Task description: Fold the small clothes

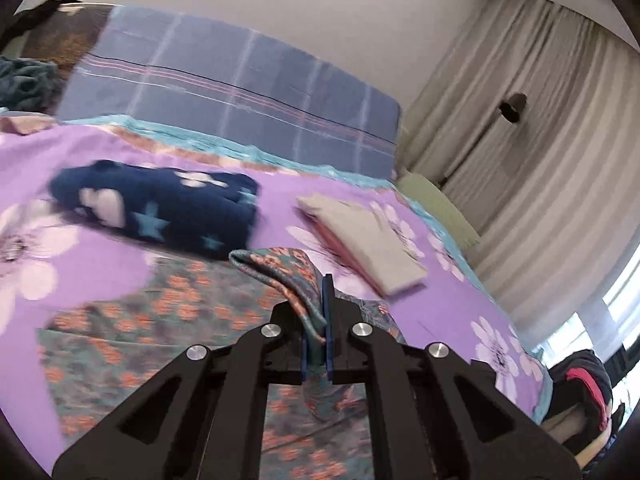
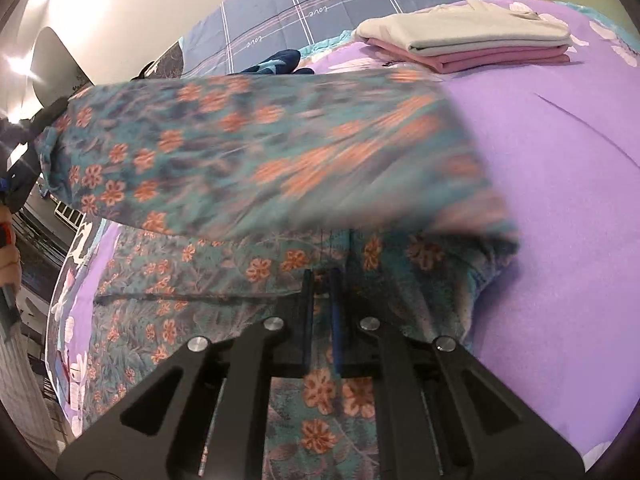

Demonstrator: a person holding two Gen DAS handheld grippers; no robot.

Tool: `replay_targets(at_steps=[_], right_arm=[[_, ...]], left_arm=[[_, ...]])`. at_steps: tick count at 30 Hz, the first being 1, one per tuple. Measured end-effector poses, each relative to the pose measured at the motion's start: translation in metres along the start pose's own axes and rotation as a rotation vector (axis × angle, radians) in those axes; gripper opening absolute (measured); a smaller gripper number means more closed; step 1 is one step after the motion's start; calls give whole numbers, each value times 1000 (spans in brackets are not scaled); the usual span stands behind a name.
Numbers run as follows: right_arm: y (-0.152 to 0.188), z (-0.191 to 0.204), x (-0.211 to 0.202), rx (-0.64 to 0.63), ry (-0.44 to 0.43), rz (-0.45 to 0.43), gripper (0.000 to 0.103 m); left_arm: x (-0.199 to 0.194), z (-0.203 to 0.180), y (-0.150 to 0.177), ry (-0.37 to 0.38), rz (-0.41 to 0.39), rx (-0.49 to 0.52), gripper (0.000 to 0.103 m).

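Clearly, the left tongs (image 1: 320,312) were clamped on a gathered edge of the teal floral garment (image 1: 168,340), the cloth bunched between the blue pads at the centre of the left wrist frame and curling up and over to the left of them. Those tongs pointed gently downward across the bed (image 1: 100,268), whose purple flowered cover filled the middle of the frame. Below the pinched edge, the rest of the garment lay spread over the cover toward the lower left.

From the right wrist view, the garment (image 2: 224,152) hung as a broad raised flap across the upper centre, smeared by motion, with its far left end at the left tongs (image 2: 24,160) near the left edge. A lower layer lay flat on the bed (image 2: 560,200) beneath it. The right tongs (image 2: 324,300) aimed more steeply down at that lower layer in the lower centre, their jaws narrowed to a thin slot; cloth seemed to sit between them, though blur left the grip itself uncertain.

A folded stack of cream and pink clothes (image 2: 472,44) rested at the upper right of the right wrist frame, well apart from the garment. A navy starred piece (image 1: 160,204) lay bundled in the left middle of the left wrist frame, just beyond the garment's far edge.
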State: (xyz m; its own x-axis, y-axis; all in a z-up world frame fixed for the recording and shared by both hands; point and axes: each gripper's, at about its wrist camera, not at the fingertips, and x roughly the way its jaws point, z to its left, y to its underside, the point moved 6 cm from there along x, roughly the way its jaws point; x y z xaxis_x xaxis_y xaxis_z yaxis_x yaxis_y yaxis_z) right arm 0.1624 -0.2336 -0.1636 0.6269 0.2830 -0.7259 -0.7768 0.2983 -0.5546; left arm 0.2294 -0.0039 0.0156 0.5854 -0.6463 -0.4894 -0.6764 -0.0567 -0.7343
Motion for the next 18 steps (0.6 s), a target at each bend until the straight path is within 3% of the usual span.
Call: replay_targets(at_steps=[6, 13, 16, 18], right_arm=[[1, 6, 1, -29, 31, -9, 7], [2, 10, 0, -61, 68, -16, 8], [8, 16, -5, -73, 78, 6, 16], [12, 23, -13, -96, 75, 24, 31]], left_arm=[[-40, 53, 1, -95, -29, -44, 5], [-40, 121, 42, -204, 55, -114, 5], [-28, 144, 67, -236, 113, -147, 5], [-24, 150, 77, -233, 132, -163, 5]])
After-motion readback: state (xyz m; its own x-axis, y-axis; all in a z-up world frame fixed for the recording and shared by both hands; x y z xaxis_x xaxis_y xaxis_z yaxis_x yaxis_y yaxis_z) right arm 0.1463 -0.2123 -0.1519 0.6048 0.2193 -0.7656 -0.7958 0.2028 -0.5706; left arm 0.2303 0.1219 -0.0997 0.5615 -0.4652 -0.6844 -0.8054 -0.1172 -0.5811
